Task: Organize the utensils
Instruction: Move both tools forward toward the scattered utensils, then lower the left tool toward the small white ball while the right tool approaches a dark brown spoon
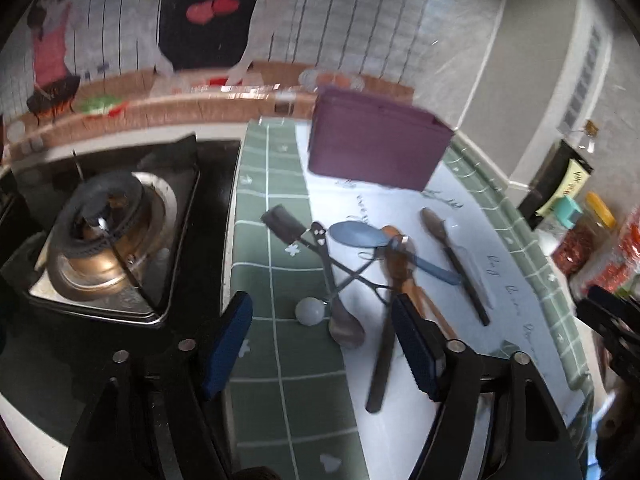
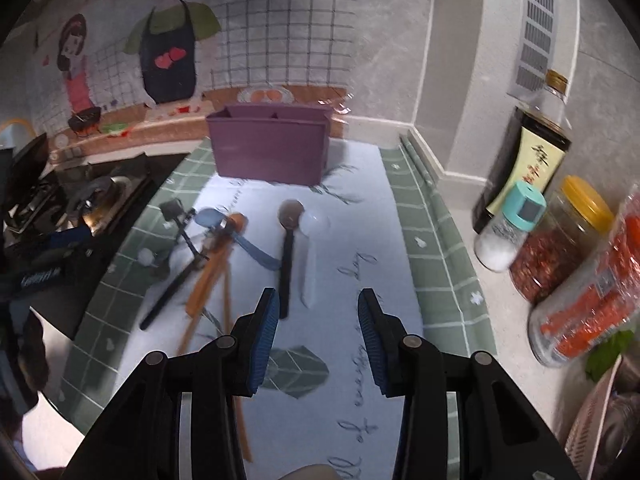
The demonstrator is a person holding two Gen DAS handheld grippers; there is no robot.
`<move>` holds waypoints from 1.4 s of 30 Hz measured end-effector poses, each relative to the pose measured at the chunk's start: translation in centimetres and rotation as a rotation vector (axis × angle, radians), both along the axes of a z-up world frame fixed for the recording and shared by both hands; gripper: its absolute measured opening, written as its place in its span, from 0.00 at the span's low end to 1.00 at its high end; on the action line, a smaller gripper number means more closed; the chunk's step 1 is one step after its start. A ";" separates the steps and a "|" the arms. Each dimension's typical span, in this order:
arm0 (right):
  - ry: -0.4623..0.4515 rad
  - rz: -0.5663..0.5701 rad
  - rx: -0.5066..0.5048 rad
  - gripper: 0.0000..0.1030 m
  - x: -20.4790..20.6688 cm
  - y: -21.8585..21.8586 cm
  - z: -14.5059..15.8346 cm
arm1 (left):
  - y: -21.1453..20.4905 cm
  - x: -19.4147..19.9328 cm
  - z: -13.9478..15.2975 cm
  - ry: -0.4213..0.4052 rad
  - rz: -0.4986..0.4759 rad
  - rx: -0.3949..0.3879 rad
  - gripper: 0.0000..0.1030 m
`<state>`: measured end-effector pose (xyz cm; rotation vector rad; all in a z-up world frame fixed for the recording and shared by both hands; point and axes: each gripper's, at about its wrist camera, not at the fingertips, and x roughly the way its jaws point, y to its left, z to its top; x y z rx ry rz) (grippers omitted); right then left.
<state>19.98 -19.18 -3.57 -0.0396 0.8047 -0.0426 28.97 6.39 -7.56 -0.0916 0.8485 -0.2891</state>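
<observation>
A pile of utensils lies on a green-and-white mat (image 1: 280,392): a blue spoon (image 1: 356,234), a wooden spoon (image 1: 396,264), a dark spoon with black handle (image 1: 448,248), a small black spatula (image 1: 286,222) and a grey spoon (image 1: 346,330). A purple holder box (image 1: 376,146) stands behind them. My left gripper (image 1: 322,346) is open and empty just in front of the pile. My right gripper (image 2: 316,336) is open and empty, near the dark spoon (image 2: 290,216) and a clear spoon (image 2: 312,240). The box (image 2: 272,148) is ahead.
A gas burner (image 1: 104,236) sits left of the mat. On the right stand a dark sauce bottle (image 2: 528,152), a salt shaker (image 2: 508,232), a yellow-lidded jar (image 2: 560,240) and a bag of red food (image 2: 592,300). The wall is behind the box.
</observation>
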 end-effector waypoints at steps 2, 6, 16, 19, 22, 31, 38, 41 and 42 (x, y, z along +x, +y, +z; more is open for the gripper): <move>0.004 -0.018 -0.017 0.37 -0.2 -0.5 -0.1 | -0.3 1.1 -1.0 0.041 0.010 0.013 0.51; 0.002 -0.032 -0.006 0.37 0.1 -1.6 -0.1 | -0.6 2.1 -2.2 0.077 0.011 0.002 0.42; -0.018 0.072 0.066 0.37 3.3 -0.4 -0.2 | -1.2 3.7 -4.1 0.142 0.037 0.035 0.38; -0.020 0.090 0.059 0.37 3.8 0.0 -0.4 | -1.1 4.2 -4.7 0.164 0.042 0.039 0.38; -0.006 0.086 0.069 0.37 4.1 -0.2 -0.8 | -1.3 4.5 -5.0 0.173 0.047 0.044 0.38; 0.041 0.122 0.206 0.37 6.1 0.1 -1.5 | -1.0 4.5 -4.4 0.166 0.075 -0.010 0.24; 0.116 0.186 0.293 0.37 10.2 3.8 -3.4 | 0.6 1.6 0.7 -0.010 0.108 -0.006 0.21; 0.171 0.182 0.316 0.37 12.1 5.3 -4.9 | 1.1 1.0 2.6 -0.050 0.118 -0.001 0.21; 0.180 0.177 0.315 0.37 12.4 5.6 -5.3 | 1.3 0.8 2.9 -0.054 0.121 -0.001 0.21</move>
